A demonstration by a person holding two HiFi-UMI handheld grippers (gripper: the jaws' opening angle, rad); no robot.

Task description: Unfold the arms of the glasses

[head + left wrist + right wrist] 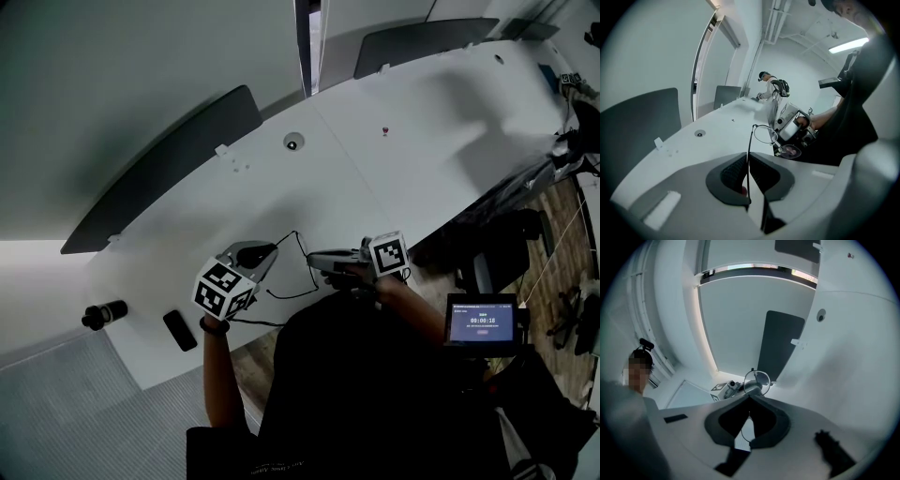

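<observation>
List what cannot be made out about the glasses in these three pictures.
- Head view: glasses too thin and small; lenses lost beside the right gripper.
- Left gripper view: the arm's end is hidden inside the shut left gripper.
- Right gripper view: second lens and other arm covered by that gripper's body.

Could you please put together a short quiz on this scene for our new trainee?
1. True or false: the glasses lie flat on the table.
2. Pick one. The left gripper has its fingers shut on: A a lens; B a thin arm of the glasses; C nothing.
3. Fill in: in the head view, a dark cylinder and a flat dark block lie near the table's ____ end.
Key: 1 false; 2 B; 3 left.
</observation>
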